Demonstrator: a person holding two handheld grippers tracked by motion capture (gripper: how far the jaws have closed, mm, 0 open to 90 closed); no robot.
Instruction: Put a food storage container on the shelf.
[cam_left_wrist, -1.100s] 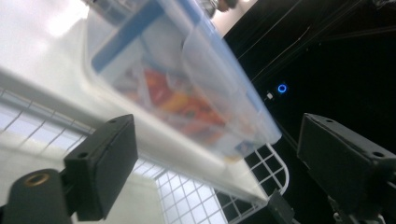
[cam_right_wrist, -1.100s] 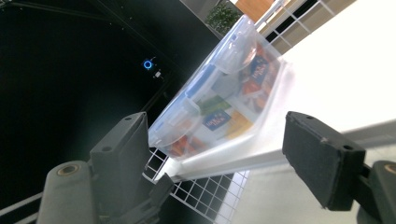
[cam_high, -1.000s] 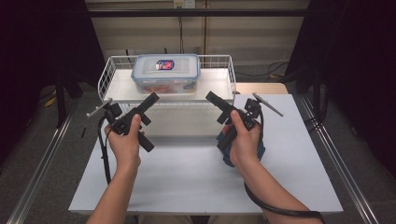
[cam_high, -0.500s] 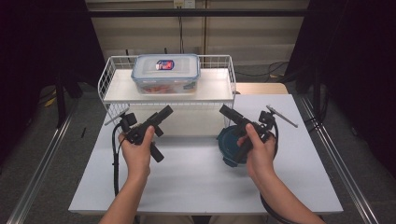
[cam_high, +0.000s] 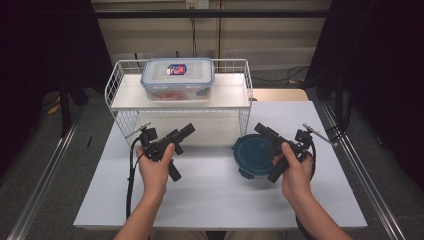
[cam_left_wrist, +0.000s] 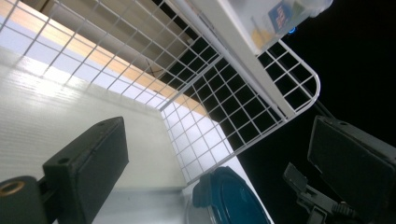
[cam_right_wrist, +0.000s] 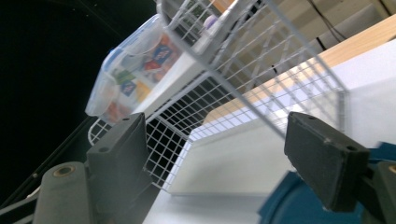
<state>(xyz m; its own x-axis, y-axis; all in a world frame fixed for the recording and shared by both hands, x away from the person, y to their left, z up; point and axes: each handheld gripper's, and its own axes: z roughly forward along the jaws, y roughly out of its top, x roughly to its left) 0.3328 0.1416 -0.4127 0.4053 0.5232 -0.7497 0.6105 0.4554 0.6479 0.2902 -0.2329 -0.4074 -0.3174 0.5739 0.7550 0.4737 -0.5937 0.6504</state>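
Note:
A round container with a dark teal lid sits on the white table, right of centre; its lid edge also shows low in the left gripper view and the right gripper view. My right gripper hovers over the lid's far right edge, jaws wide apart and empty. My left gripper is held above the table at the left, open and empty, pointing toward the wire rack. A clear lidded food box with a blue-rimmed lid stands on the rack's white shelf.
The white wire rack stands across the back of the table, with open space under its shelf. Metal rails run along both sides of the table. The table's front half lies bare between the two forearms.
Both hands have drawn apart and toward the person; the right gripper shifted right, uncovering the teal lid it had hidden. The left gripper moved slightly right and lower.

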